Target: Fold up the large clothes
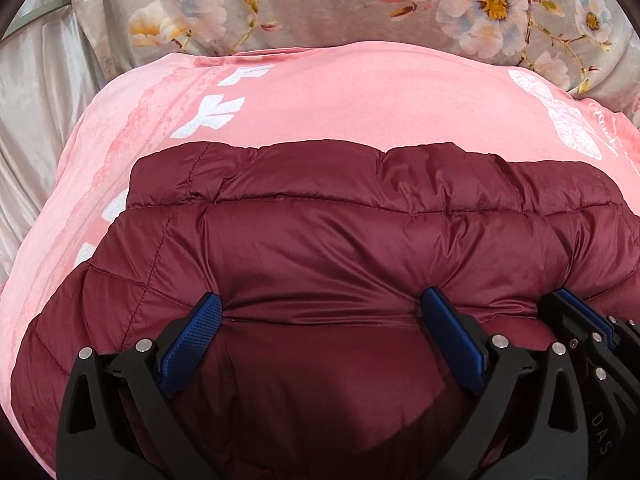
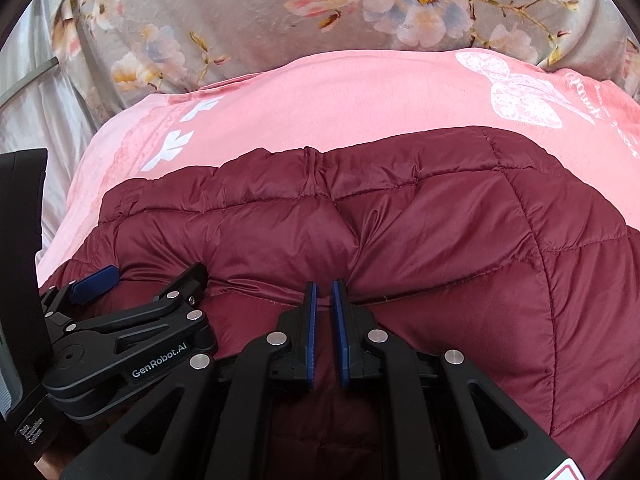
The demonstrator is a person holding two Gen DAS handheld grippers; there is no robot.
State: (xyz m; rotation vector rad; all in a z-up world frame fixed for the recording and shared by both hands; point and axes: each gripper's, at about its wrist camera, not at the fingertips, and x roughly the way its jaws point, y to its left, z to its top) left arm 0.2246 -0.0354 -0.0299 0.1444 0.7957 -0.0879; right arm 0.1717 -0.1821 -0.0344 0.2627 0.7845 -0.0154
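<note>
A maroon quilted puffer jacket (image 1: 340,232) lies on a pink printed cloth (image 1: 340,92); it also fills the right wrist view (image 2: 440,240). My left gripper (image 1: 322,304) is open, its blue-padded fingers spread wide and resting on a folded edge of the jacket. It shows at the left of the right wrist view (image 2: 148,278). My right gripper (image 2: 324,286) is nearly shut, its jaws pinching a fold of the jacket edge. It shows at the right edge of the left wrist view (image 1: 580,312), close beside the left gripper.
The pink cloth (image 2: 320,100) has white leaf and butterfly prints. Beyond it lies a grey floral blanket (image 2: 280,12). Pale satin fabric (image 1: 36,92) hangs at the left.
</note>
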